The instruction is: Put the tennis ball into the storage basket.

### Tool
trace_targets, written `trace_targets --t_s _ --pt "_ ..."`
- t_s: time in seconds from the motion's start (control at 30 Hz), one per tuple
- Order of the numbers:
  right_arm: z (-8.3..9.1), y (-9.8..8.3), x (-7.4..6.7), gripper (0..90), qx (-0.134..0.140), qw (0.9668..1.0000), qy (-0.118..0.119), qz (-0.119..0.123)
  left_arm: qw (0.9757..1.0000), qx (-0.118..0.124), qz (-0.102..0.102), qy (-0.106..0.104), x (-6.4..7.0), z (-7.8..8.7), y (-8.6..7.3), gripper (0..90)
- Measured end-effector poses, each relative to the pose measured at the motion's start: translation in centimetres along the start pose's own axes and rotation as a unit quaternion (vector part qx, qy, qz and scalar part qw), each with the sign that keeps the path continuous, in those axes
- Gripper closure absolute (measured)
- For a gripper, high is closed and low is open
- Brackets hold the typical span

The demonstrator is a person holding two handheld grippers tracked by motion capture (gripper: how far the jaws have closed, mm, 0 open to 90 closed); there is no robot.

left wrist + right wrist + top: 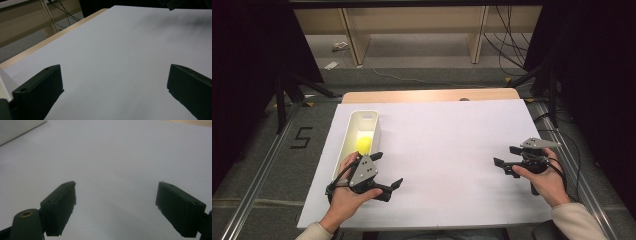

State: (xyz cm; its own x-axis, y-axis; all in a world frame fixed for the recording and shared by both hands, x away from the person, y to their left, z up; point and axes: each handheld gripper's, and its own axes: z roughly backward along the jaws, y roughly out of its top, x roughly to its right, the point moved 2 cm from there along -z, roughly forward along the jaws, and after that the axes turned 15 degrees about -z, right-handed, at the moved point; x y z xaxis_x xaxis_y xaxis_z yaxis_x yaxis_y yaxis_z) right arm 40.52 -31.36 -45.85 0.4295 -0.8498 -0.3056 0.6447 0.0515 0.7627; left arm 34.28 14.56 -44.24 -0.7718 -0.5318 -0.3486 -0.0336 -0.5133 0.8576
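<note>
The ball (pixel 364 143), yellow, lies in a white tray (pixel 343 145) near the worktop's (pixel 447 145) left edge, just beyond the left tongs (pixel 388 170), which are spread and hold nothing. The right tongs (pixel 506 157), also spread, hover near the right edge. White sheet covers the worktop; grey floor, cables and wooden legs lie beyond.

The white sheet on the desk (pixel 447 145) lies bare across its middle and right — broad free room between the left gripper (pixel 388 170) and the right gripper (pixel 506 156), both with jaws spread wide on nothing. The one obstacle is the long white bin (pixel 343 145) along the sheet's left edge — just beside the left gripper.
</note>
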Motion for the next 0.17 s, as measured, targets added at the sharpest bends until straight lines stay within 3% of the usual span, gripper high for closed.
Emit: trace_targets --t_s 0.17 --pt "-0.06 0.03 -0.06 17.1 0.002 1.0000 0.001 -0.001 1.0000 0.000 0.001 0.000 -0.04 -0.03 0.00 0.0"
